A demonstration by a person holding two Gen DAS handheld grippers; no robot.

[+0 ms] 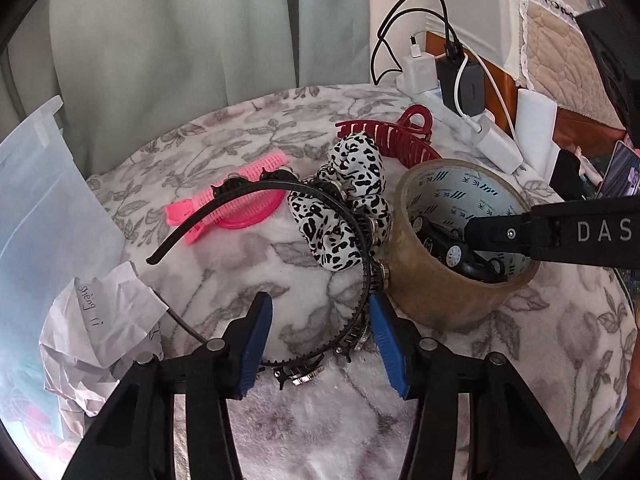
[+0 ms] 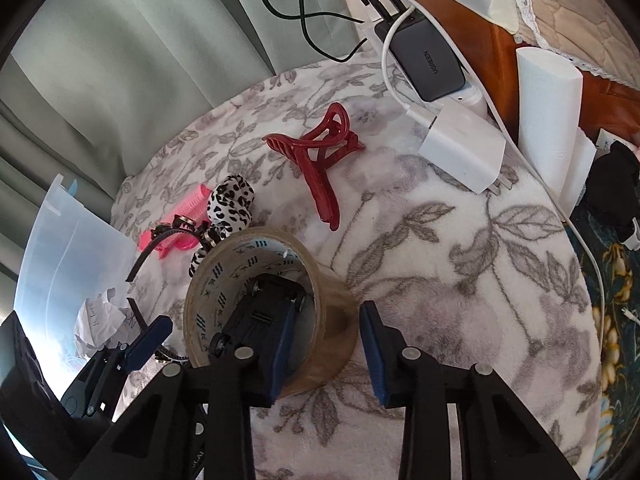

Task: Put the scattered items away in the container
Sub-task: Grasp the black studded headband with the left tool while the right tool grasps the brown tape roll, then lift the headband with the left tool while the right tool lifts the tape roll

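On the floral fleece tabletop [image 2: 460, 280], your left gripper [image 1: 320, 332] straddles the thin, springy black headband [image 1: 352, 216] unclosed, while your right gripper [image 2: 324, 344] brackets the stiff, light tape roll's [image 2: 320, 344] wall, not visibly pinching; grasp there.

We see soft, even daylight, faint shadows, sharp centres, and heavy fisheye bending with black vignetting from nine to twelve o'clock.

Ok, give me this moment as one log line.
left gripper: open, jaws astride headband | right gripper: open, jaws astride wall of tape roll | toy car: inside tape roll
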